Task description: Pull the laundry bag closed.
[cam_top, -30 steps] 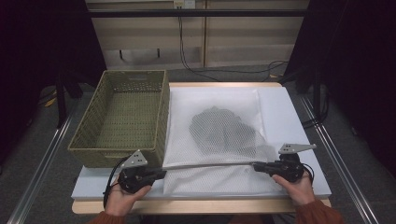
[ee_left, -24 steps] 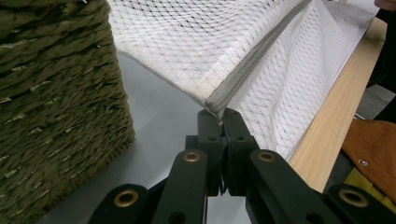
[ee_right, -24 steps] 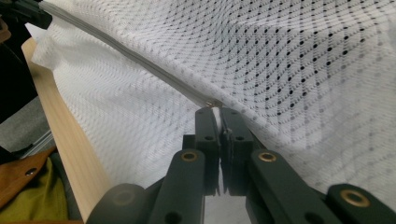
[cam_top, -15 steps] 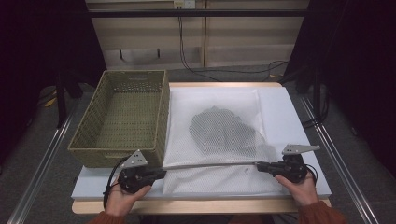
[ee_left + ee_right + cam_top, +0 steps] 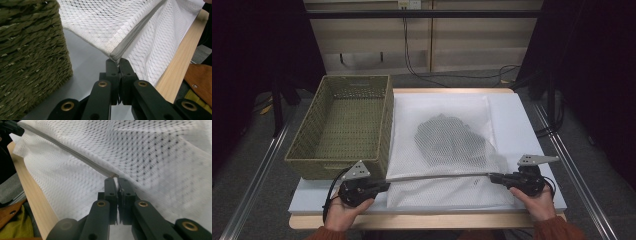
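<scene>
White mesh covers most of the worktop: one laundry bag lies flat just right of the basket, with one dark garment showing through it at the middle; against the pictures from a second ago almost nothing has shifted, the bag, the garment and both hands sitting where they were, only the right hand a touch different; I take that as a pause with the near hem already pulled taut, so the lift or carry has yet to begin.

Counted, largest first: one worktop; one bag; one woven green basket, empty, at the left; one garment inside the bag; one grey zipper running along the near hem between the hands; two grippers.

The left gripper is clenched on the bag's near left corner, at the zipper's end; the right gripper is clenched on the near right corner, mesh pinched between its jaws.
</scene>
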A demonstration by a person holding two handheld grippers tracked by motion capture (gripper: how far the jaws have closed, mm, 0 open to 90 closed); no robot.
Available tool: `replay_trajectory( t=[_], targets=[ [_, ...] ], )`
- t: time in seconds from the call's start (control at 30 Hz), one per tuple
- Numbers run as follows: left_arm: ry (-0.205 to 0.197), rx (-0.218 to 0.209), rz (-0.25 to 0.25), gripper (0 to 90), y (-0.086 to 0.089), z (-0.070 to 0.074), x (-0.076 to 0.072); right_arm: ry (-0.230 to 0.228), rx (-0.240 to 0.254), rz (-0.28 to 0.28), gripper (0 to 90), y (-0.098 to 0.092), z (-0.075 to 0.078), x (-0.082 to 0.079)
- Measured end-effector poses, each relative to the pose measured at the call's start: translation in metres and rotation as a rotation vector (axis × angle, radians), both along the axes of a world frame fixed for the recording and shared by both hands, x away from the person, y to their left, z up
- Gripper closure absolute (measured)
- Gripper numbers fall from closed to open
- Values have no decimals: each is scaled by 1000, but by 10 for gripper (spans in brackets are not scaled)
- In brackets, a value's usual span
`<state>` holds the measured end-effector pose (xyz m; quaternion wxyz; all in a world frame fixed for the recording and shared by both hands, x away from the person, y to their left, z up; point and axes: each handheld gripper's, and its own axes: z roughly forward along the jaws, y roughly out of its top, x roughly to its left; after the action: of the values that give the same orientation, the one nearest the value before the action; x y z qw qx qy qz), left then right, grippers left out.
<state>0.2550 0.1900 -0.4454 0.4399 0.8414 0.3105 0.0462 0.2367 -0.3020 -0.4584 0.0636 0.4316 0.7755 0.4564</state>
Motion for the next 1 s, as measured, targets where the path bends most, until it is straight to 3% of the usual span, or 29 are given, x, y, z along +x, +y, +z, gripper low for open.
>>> replay_trajectory(
  t=[1.0],
  targets=[
    [5,8,8,879,0,0,2,11,8,-51,872,-22,-5,-5]
  ],
)
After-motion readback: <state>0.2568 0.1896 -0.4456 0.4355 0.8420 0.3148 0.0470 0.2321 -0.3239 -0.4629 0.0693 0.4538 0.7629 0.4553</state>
